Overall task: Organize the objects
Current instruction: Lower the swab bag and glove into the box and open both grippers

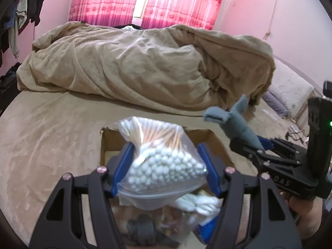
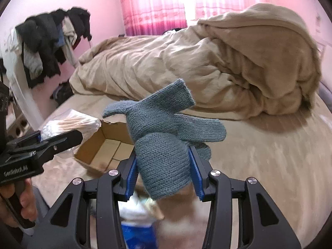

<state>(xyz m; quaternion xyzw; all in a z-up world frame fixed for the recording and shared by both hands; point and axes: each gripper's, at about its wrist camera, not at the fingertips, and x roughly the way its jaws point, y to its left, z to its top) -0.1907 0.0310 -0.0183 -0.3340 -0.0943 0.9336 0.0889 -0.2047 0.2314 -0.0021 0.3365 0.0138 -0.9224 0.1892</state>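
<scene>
My left gripper (image 1: 164,161) is shut on a clear bag of cotton swabs (image 1: 164,161) and holds it above an open cardboard box (image 1: 108,143) on the bed. My right gripper (image 2: 164,170) is shut on blue-grey knitted gloves (image 2: 164,145), held up in the air to the right of the box (image 2: 103,145). The gloves (image 1: 234,122) and right gripper (image 1: 263,145) also show at the right of the left wrist view. The swab bag (image 2: 68,124) and left gripper (image 2: 49,137) show at the left of the right wrist view. The box's far end looks bare.
A rumpled beige duvet (image 1: 134,66) is piled across the back of the bed. Blurred white and blue items (image 2: 137,224) lie below my grippers. Dark clothes hang on a rack (image 2: 47,41) at the left. Pink curtains (image 1: 145,0) cover the window.
</scene>
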